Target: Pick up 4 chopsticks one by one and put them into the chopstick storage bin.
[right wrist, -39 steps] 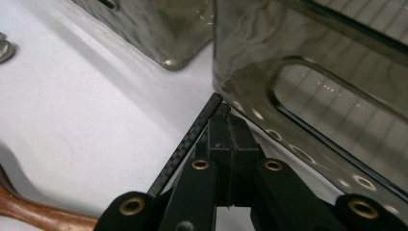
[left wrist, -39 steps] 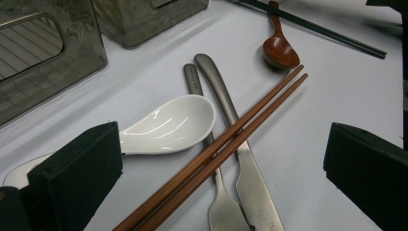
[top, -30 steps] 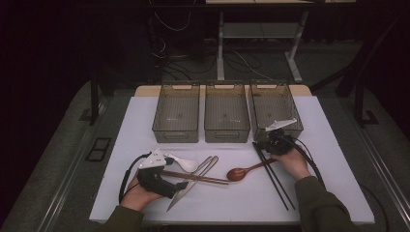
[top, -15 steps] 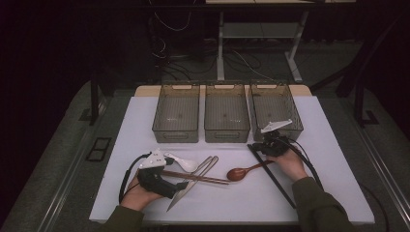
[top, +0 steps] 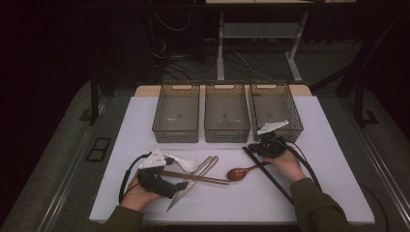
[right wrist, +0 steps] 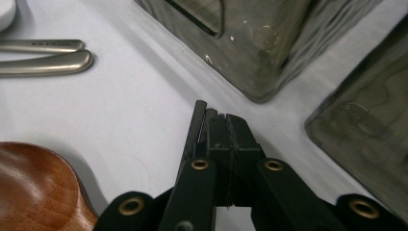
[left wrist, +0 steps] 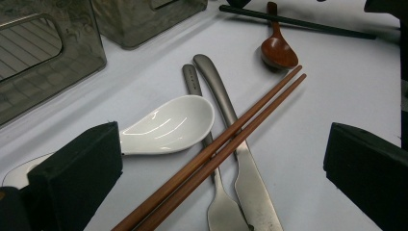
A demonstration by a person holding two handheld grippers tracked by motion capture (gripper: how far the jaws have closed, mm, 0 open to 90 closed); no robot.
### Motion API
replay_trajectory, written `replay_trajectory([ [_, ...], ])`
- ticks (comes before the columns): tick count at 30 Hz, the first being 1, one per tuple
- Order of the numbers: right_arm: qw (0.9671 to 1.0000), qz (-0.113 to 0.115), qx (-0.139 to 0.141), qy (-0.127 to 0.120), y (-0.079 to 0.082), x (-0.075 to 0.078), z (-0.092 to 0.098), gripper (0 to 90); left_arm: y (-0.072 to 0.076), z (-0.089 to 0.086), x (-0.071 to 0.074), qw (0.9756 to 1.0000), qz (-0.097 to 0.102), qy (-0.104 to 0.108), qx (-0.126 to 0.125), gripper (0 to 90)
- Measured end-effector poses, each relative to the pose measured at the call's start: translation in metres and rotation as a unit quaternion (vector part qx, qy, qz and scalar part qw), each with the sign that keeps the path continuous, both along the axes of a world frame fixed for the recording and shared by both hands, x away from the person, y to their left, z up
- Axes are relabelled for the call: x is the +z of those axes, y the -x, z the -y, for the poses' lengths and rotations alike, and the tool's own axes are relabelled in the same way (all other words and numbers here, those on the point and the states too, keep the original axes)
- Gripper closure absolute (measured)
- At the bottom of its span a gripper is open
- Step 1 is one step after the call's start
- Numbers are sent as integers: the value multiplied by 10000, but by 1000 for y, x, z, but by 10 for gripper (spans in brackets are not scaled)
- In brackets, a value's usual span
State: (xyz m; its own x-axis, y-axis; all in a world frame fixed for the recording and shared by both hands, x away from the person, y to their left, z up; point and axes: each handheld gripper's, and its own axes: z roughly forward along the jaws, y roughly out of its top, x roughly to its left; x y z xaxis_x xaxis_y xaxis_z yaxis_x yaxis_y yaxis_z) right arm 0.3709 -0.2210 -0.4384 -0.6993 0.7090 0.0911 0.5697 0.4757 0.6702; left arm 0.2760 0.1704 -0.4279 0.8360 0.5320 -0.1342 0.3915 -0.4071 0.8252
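Observation:
My right gripper (top: 255, 148) lies low on the white mat, just in front of the right bin. Its jaws have just been opening a little, and the tips of a pair of black chopsticks (right wrist: 199, 118) still sit pinched between them. The black chopsticks (top: 271, 177) run back along the mat toward the person. A brown wooden spoon (top: 239, 172) lies just left of them. My left gripper (left wrist: 221, 163) is open, jaws wide, above a white ceramic spoon (left wrist: 168, 122), brown wooden chopsticks (left wrist: 226, 149), a metal fork (left wrist: 192, 79) and a metal knife (left wrist: 240, 163).
Three clear grey bins (top: 176, 133) (top: 226, 131) (top: 290, 126) stand in a row at the back of the mat. The left bin's corner (right wrist: 260, 72) is close in front of the right gripper view. Dark floor and cables surround the table.
The far end of the black chopsticks has swung left with my right gripper, which shifted slightly left. The left gripper and the cutlery under it have not moved.

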Motion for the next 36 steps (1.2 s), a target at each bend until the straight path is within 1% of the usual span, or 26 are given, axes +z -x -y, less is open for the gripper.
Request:
replay_trajectory([
  [1, 10000, -16, -32, -52, 1, 1, 2, 811, 0, 0, 0, 10000, -4, 5, 0, 0],
  [3, 9998, -28, -104, -144, 2, 5, 6, 724, 0, 0, 0, 10000, -5, 6, 0, 0],
  [4, 9998, -28, -104, -144, 2, 5, 6, 724, 0, 0, 0, 10000, -8, 13, 6, 0],
  [5, 9995, -43, -158, -280, 5, 10, 11, 657, 0, 0, 0, 10000, -7, 21, 7, 0],
  [6, 9995, -43, -158, -280, 5, 10, 11, 657, 0, 0, 0, 10000, -3, 16, 0, 0],
  [7, 9992, -65, -195, -337, 6, 12, 14, 619, 0, 0, 0, 10000, -2, 23, 5, 0],
  [8, 9987, -87, -256, -423, 10, 16, 20, 550, 1, 0, 0, 10000, 2, 27, 9, 0],
  [9, 9984, -120, -266, -475, 12, 17, 22, 528, 1, -1, 0, 10000, 6, 34, 10, 0],
  [11, 9982, -148, -286, -499, 14, 19, 25, 512, 1, -1, 1, 10000, 19, 28, 15, 0],
  [13, 9982, -170, -272, -500, 24, 22, 32, 482, 1, -1, 1, 10000, 26, 36, 24, 0],
  [14, 9982, -170, -272, -500, 24, 22, 32, 482, 1, -1, 1, 10000, 29, 33, 21, 0],
  [15, 9985, -176, -238, -463, 30, 23, 36, 478, 1, -1, 1, 10000, 30, 37, 23, 0],
  [17, 9987, -164, -211, -445, 33, 23, 37, 477, 1, -1, 1, 10000, 38, 38, 23, 0],
  [19, 9991, -116, -137, -381, 40, 23, 40, 487, 1, -1, 1, 10000, 40, 36, 22, 0],
  [20, 9993, -82, -99, -354, 48, 22, 43, 523, 1, -1, 1, 10000, 40, 38, 22, 0],
  [21, 9993, -82, -99, -354, 48, 22, 43, 523, 1, -1, 1, 10000, 42, 39, 21, 0],
  [22, 9993, -65, -61, -367, 52, 22, 45, 538, 1, -1, 1, 10000, 44, 37, 22, 0],
  [23, 9993, -54, -34, -372, 56, 22, 47, 558, 2, -1, 1, 10000, 41, 42, 26, 0],
  [24, 9994, -9, 15, -353, 64, 21, 51, 619, 2, -1, 1, 10000, 44, 39, 27, 0],
  [25, 9994, -9, 15, -353, 64, 21, 51, 619, 2, -1, 1, 10000, 42, 41, 29, 0],
  [30, 9994, -47, 60, -331, 82, 17, 59, 742, 2, -1, 2, 10000, 50, 31, 35, 0],
  [31, 9995, -75, 73, -312, 87, 16, 62, 792, 2, -1, 2, 10000, 53, 26, 31, 0],
  [32, 9995, -75, 73, -312, 87, 16, 62, 792, 2, 0, 2, 10000, 50, 25, 34, 0],
  [34, 9994, -135, 95, -316, 92, 15, 64, 833, 2, -1, 2, 10000, 61, -9, 9, 0],
  [35, 9993, -164, 116, -306, 96, 14, 66, 851, 2, -1, 2, 10000, 55, 9, 23, 0],
  [36, 9993, -164, 116, -306, 96, 14, 66, 851, 2, -1, 2, 10000, 61, 8, 19, 0],
])
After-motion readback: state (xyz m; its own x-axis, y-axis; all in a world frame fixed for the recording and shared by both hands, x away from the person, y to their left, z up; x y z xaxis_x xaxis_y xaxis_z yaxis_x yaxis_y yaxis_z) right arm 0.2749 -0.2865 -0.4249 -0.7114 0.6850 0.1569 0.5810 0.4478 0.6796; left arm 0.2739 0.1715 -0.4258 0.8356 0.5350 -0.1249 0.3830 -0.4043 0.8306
